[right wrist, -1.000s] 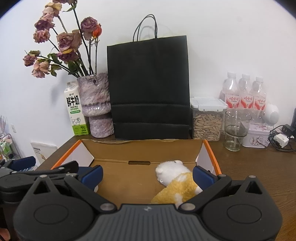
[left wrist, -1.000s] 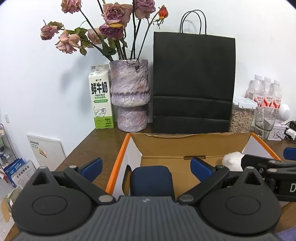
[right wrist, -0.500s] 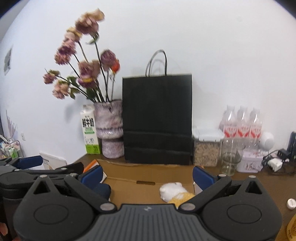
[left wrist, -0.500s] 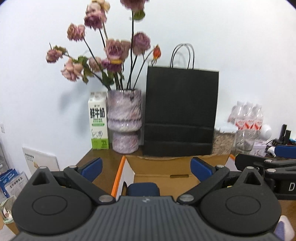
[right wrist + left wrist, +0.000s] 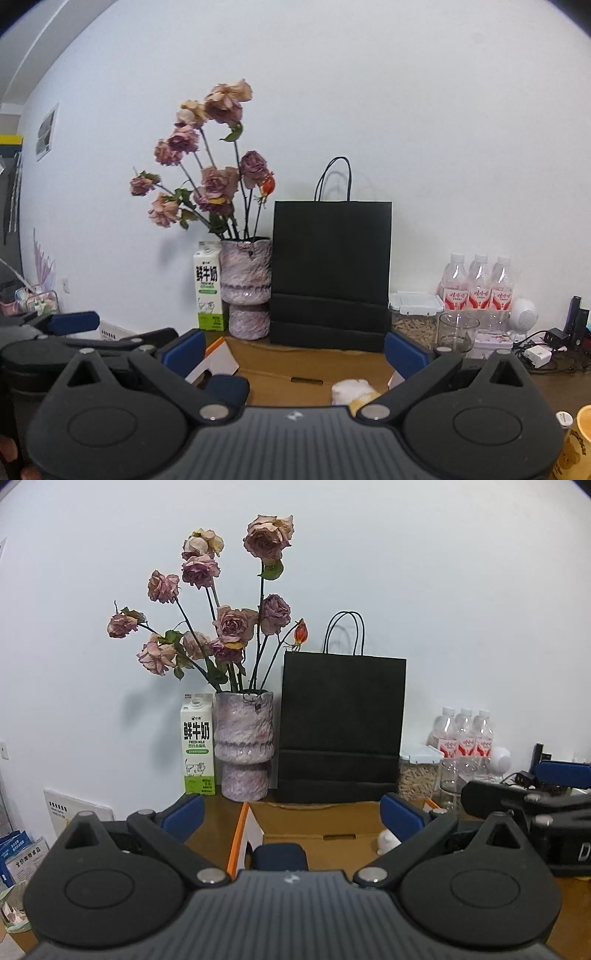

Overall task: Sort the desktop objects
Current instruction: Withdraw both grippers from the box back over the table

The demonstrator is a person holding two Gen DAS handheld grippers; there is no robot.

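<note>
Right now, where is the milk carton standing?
In both wrist views the milk carton stands upright at the back of the desk, against the wall, just left of the vase, with the black paper bag beyond that.

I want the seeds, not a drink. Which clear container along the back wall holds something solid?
The lidded storage jar beside the black paper bag holds brown seeds or pellets; the glass cup looks empty, and the three bottles hold liquid.

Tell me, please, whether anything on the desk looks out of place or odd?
Only the roses in the vase stand out: their heads droop, faded and dried. The bag and milk carton stand upright, and the plush toy lies in the box.
</note>
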